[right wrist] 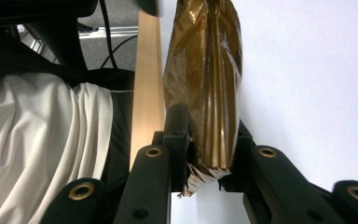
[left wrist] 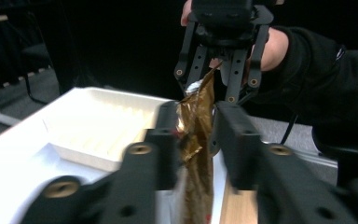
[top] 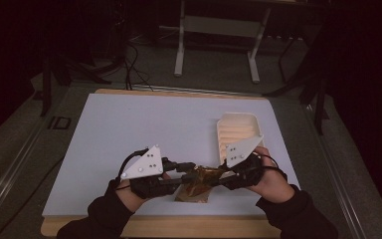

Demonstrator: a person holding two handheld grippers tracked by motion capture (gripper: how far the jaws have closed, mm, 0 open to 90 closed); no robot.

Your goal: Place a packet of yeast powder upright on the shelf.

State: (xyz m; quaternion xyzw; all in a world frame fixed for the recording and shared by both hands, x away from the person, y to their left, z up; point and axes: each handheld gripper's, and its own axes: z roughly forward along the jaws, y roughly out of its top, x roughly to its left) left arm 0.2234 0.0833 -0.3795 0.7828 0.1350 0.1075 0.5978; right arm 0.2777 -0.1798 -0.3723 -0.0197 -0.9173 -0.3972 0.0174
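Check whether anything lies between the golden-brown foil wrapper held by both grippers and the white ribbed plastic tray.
Nothing visible does. The golden-brown foil wrapper is clamped between the left gripper and right gripper; the white ribbed plastic tray sits just beyond, with bare white tabletop between.

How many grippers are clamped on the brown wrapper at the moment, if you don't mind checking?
2. The left gripper grips one end of the brown wrapper, and the right gripper grips the opposite end, beside the white tray.
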